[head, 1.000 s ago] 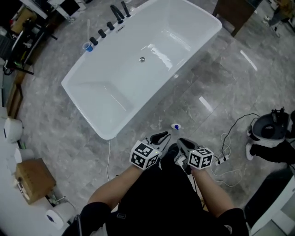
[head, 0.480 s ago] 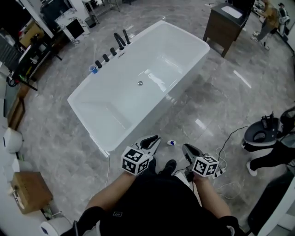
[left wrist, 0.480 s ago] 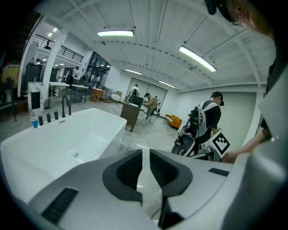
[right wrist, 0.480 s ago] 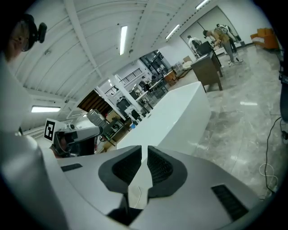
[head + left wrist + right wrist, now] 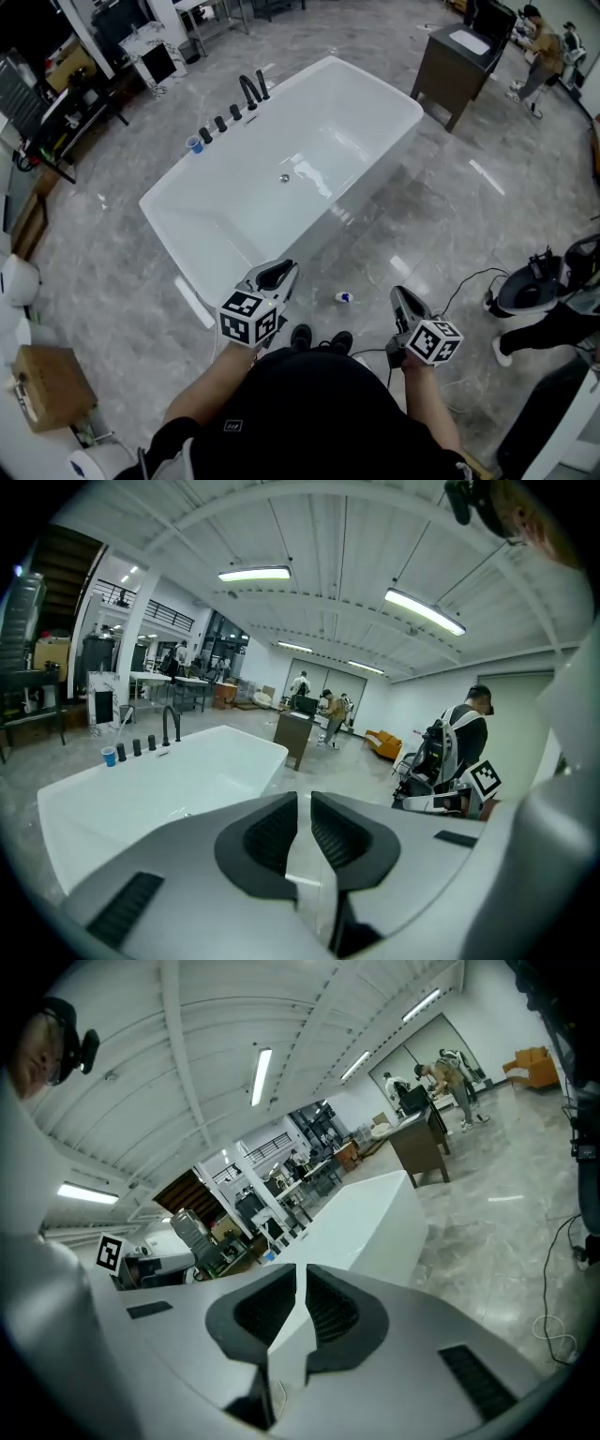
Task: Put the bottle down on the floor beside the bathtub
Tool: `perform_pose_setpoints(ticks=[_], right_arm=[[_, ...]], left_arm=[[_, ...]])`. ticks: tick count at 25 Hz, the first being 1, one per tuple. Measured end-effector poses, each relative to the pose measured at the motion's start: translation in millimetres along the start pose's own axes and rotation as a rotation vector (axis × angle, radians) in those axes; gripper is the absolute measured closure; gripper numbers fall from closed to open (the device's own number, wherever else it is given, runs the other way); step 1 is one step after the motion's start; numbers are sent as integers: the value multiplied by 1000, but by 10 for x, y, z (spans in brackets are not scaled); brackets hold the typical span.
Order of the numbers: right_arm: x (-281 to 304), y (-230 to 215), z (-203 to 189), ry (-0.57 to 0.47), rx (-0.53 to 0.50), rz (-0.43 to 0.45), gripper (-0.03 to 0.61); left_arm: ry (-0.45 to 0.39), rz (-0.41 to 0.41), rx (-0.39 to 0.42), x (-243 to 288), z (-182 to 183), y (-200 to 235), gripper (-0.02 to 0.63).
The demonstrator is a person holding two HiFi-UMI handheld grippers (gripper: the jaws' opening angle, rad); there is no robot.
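Observation:
A small white bottle with a blue cap (image 5: pixel 344 297) lies on the grey floor, just off the near side of the white bathtub (image 5: pixel 412 98). My left gripper (image 5: pixel 278 274) is held above the floor to the bottle's left, near the tub's corner, shut and empty. My right gripper (image 5: pixel 401 300) hangs to the bottle's right; its jaws have just been closing, nothing is between them, and they stand shut. In the left gripper view the pads (image 5: pixel 272 832) nearly meet, with the bathtub (image 5: pixel 169 780) beyond. The right gripper view shows the same narrow slit and the bathtub (image 5: pixel 366 1213) ahead.
Black taps (image 5: pixel 251 91) and a blue cup (image 5: pixel 194 144) stand on the tub's far rim. A dark cabinet (image 5: pixel 457 58) is behind the tub. Cables (image 5: pixel 459 281) and a black-and-white device (image 5: pixel 525 286) lie at the right, a cardboard box (image 5: pixel 37 384) at the left. My shoes (image 5: pixel 319 339) are beside the bottle.
Both grippers have lifted away from the floor and drawn apart, left one toward the tub corner. The bottle stays on the floor where it lay, now clear of both.

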State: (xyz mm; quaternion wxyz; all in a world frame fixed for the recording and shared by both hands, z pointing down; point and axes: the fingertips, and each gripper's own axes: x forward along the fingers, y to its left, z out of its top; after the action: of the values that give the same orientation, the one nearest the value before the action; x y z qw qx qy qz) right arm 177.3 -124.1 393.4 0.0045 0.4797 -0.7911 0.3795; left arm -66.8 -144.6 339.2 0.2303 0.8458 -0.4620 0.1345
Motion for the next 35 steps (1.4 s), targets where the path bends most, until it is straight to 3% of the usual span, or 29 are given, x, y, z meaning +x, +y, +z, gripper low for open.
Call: perform_pose_setpoints(ticks=[5, 16, 20, 22, 25, 27, 35], right_arm=[[-117, 229, 295, -55, 22, 40, 528], [-243, 1079, 1128, -185, -234, 147, 531], [-238, 1319, 1263, -225, -266, 253, 535], [-256, 1387, 1328, -240, -319, 243, 537], [-333, 1460, 1428, -271, -452, 153, 543], [-337, 1541, 1446, -287, -511, 160, 548], [-181, 1803, 1763, -333, -561, 222, 551]], left_arm=[[-21, -45, 67, -31, 283, -173, 558], [-213, -125, 176, -14, 1225, -632, 558], [-257, -137, 237, -28, 1473, -734, 558], [-280, -141, 264, -61, 1582, -782, 558], [-318, -132, 302, -135, 1716, -814, 558], [-338, -122, 314, -148, 1778, -772, 558], [-324, -103, 298, -71, 1861, -611, 558]])
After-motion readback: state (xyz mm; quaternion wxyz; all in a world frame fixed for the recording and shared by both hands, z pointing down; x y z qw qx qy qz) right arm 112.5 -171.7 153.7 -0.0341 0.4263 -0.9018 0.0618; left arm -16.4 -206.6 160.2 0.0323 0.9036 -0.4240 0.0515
